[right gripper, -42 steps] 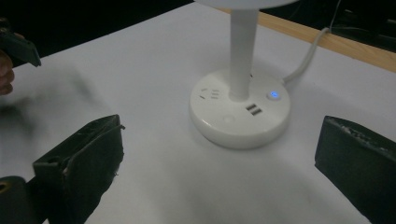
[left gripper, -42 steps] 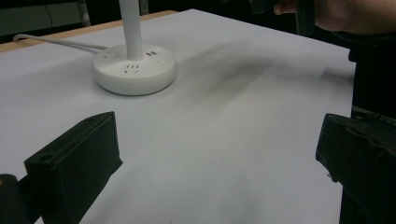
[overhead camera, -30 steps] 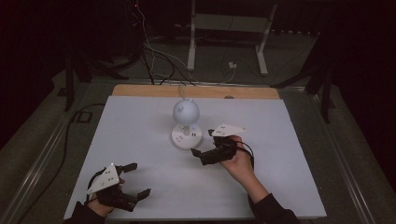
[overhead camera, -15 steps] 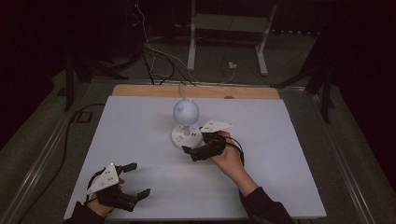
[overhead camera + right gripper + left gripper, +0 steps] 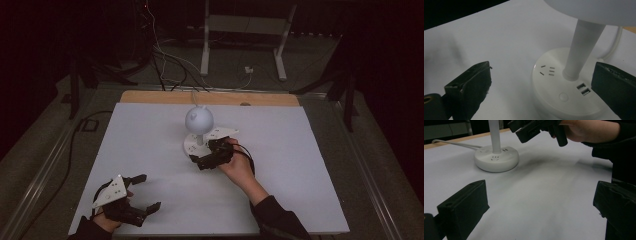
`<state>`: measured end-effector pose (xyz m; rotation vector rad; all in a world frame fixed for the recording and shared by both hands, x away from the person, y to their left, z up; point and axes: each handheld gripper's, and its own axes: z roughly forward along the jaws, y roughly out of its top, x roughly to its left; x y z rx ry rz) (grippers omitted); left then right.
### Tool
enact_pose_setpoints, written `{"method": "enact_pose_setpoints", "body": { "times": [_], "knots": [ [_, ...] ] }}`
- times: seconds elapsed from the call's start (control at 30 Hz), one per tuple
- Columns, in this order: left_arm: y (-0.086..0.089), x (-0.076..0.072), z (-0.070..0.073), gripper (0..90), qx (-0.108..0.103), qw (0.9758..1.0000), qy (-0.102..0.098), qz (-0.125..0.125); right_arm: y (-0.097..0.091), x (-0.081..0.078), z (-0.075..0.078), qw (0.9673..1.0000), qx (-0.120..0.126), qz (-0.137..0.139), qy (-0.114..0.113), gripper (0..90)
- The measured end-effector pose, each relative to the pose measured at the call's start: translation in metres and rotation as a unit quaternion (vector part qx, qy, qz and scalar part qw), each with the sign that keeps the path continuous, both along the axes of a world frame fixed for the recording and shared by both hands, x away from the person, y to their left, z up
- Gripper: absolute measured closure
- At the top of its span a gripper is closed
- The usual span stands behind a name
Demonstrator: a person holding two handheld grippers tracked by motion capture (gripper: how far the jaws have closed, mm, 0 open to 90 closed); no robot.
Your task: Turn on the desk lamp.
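Observation:
A small white desk lamp stands at the table's middle, with a round head (image 5: 199,119) on a stem (image 5: 584,47) over a round base (image 5: 194,144). The base (image 5: 566,92) carries socket slots, two USB ports and a button. My right gripper (image 5: 203,152) hovers open at the base's near right side, and its jaws (image 5: 541,72) frame the base and stem without touching them. My left gripper (image 5: 146,192) rests open near the front left corner, with nothing between its jaws (image 5: 536,200). The left gripper view looks toward the lamp base (image 5: 496,158) and the right gripper (image 5: 536,130).
The white table top (image 5: 300,165) has a wooden strip (image 5: 150,96) along its far edge. The lamp's white cord (image 5: 454,143) runs off the back. Cables (image 5: 165,55) and a metal stand (image 5: 242,30) lie on the floor beyond.
My right gripper has moved left and forward, from beside the lamp to right at its base. The left gripper has stayed put.

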<state>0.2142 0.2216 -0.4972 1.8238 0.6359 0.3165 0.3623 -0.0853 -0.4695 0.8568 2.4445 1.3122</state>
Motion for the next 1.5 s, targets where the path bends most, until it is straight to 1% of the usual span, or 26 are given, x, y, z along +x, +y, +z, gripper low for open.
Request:
{"method": "enact_pose_setpoints", "body": {
  "times": [0.1,0.17,0.2,0.27,0.33,0.37,0.43,0.47,0.53,0.57,0.6,0.63,0.67,0.7,0.73,0.8,0.83,0.87,0.9,0.93,1.0,1.13,1.27,1.33,1.43,1.5],
  "knots": [
    [0.000,0.000,0.000,0.3,0.001,1.0000,-0.001,-0.001,0.002,0.001,-0.001,0.9999,-0.007,-0.009,0.000,6.6],
    [0.000,0.000,0.000,0.3,0.001,1.0000,0.000,0.000,0.004,0.001,-0.002,0.9995,-0.023,-0.017,-0.009,12.3],
    [0.000,0.000,0.000,0.3,0.002,1.0000,0.001,0.000,0.004,0.001,-0.002,0.9994,-0.026,-0.022,-0.012,14.6],
    [0.000,0.000,0.000,0.3,0.005,1.0000,0.001,0.000,0.004,0.001,-0.003,0.9994,-0.026,-0.024,-0.005,15.4],
    [0.000,0.000,0.000,0.3,0.002,1.0000,0.002,0.000,0.005,0.001,-0.004,0.9989,-0.037,-0.027,-0.010,17.5],
    [0.000,0.000,0.000,0.3,0.002,1.0000,0.002,0.000,0.004,0.001,-0.004,0.9988,-0.035,-0.033,-0.009,20.8],
    [0.000,0.000,0.000,0.3,0.004,1.0000,0.002,0.000,0.004,0.001,-0.004,0.9986,-0.036,-0.038,-0.006,22.5],
    [0.000,0.000,0.000,0.3,0.004,1.0000,0.002,-0.001,0.004,0.002,-0.004,0.9984,-0.035,-0.042,-0.009,23.5],
    [0.000,0.001,0.000,0.3,0.002,1.0000,0.003,0.000,0.004,0.002,-0.004,0.9981,-0.035,-0.051,-0.005,28.7],
    [0.000,0.001,0.000,0.3,0.002,1.0000,0.003,0.000,0.003,0.002,-0.003,0.9977,-0.035,-0.058,-0.007,31.4],
    [0.000,0.001,0.000,0.3,0.003,1.0000,0.003,0.000,0.002,0.002,-0.003,0.9975,-0.035,-0.061,-0.003,32.3],
    [0.000,0.000,0.000,0.3,0.004,1.0000,0.003,0.000,0.002,0.003,-0.004,0.9970,-0.039,-0.066,-0.005,37.2],
    [0.000,0.000,0.000,0.3,0.003,1.0000,0.002,-0.001,0.002,0.003,-0.004,0.9970,-0.039,-0.066,-0.005,37.2],
    [0.000,0.001,0.000,0.3,0.003,1.0000,0.002,0.000,0.002,0.003,-0.003,0.9966,-0.044,-0.070,-0.005,38.3],
    [0.000,0.001,0.000,0.3,0.002,1.0000,0.003,0.000,0.001,0.003,-0.004,0.9963,-0.045,-0.072,-0.010,40.5],
    [0.000,0.000,-0.001,0.3,0.004,1.0000,0.003,0.000,0.001,0.004,-0.004,0.9959,-0.047,-0.078,-0.007,42.1],
    [0.000,0.000,-0.001,0.3,0.005,1.0000,0.003,-0.001,0.001,0.004,-0.004,0.9954,-0.047,-0.083,-0.012,42.1],
    [0.000,0.001,0.000,0.3,0.004,1.0000,0.004,-0.001,0.002,0.004,-0.004,0.9953,-0.048,-0.083,-0.011,42.1],
    [0.000,0.001,0.000,0.3,0.003,1.0000,0.004,0.000,0.002,0.004,-0.005,0.9950,-0.051,-0.084,-0.017,42.1],
    [0.000,0.001,0.000,0.3,0.003,1.0000,0.004,0.000,0.002,0.004,-0.005,0.9944,-0.053,-0.090,-0.019,43.8],
    [0.000,0.001,-0.001,0.3,0.004,1.0000,0.004,0.000,0.002,0.004,-0.005,0.9937,-0.055,-0.097,-0.011,49.5],
    [0.000,0.001,-0.001,0.3,0.002,1.0000,0.005,0.000,0.001,0.005,-0.005,0.9923,-0.063,-0.106,-0.008,65.2],
    [0.000,0.001,0.000,0.3,0.003,1.0000,0.004,0.000,0.001,0.006,-0.005,0.9909,-0.064,-0.118,0.005,83.3],
    [0.000,0.001,-0.001,0.3,0.003,1.0000,0.005,0.000,0.001,0.006,-0.007,0.9900,-0.069,-0.123,0.009,90.0],
    [0.000,0.001,-0.001,0.3,0.005,1.0000,0.004,-0.001,0.002,0.005,-0.011,0.9891,-0.074,-0.126,0.014,90.0],
    [0.000,0.001,-0.001,0.3,0.003,1.0000,0.004,0.000,0.005,0.004,-0.014,0.9889,-0.081,-0.124,0.013,90.0]
  ]
}}
